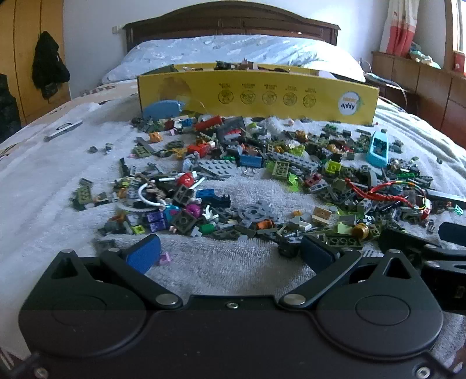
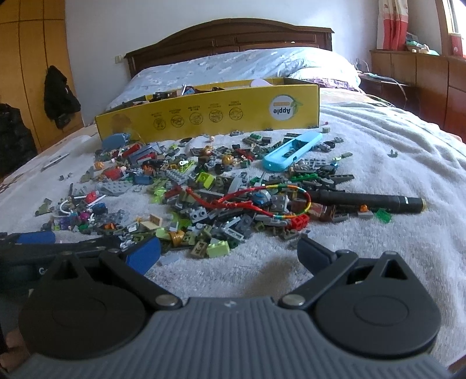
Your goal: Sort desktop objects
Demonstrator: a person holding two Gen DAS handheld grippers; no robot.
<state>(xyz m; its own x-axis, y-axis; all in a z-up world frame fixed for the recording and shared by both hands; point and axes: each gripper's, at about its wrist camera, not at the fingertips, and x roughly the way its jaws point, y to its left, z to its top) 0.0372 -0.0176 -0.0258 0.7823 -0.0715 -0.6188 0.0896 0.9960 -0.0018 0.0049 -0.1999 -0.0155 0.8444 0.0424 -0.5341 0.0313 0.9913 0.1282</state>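
the heap of small plastic building bricks (image 1: 262,180), mostly grey, olive and lime with bits of red and blue, lay spread across the white terry towel (image 1: 218,262) that covered the bed, just ahead of both my grippers. among the bricks i saw a red braided cord with a multicoloured loop (image 2: 262,198), a light blue plastic case (image 2: 291,150) with pieces inside it, a grey round gear-like plate (image 1: 256,214), and a black cylindrical pen-like stick (image 2: 367,199) resting along the right edge of the heap. behind the heap stood a long yellow cardboard box (image 1: 262,96) with "apple" printed upside down on its wall and more pieces showing over its rim.

my left gripper (image 1: 230,250) hung low over the towel with its blue-padded fingers spread wide and nothing between them; a small pink piece (image 1: 165,258) lay just beside the left pad. my right gripper (image 2: 228,252) was likewise wide apart and empty, near the front of the heap, with a lime green brick (image 2: 218,247) close ahead of it. the two grippers sat side by side, each showing at the edge of the other's view.

beyond the box were a pale blue quilt (image 1: 233,49), a dark wooden headboard (image 1: 233,20), a yellow-brown wardrobe (image 1: 26,58) with a black garment (image 1: 49,64) hanging on it at left, and a wooden cabinet (image 1: 422,84) under a red and white curtain (image 1: 399,26) at right.
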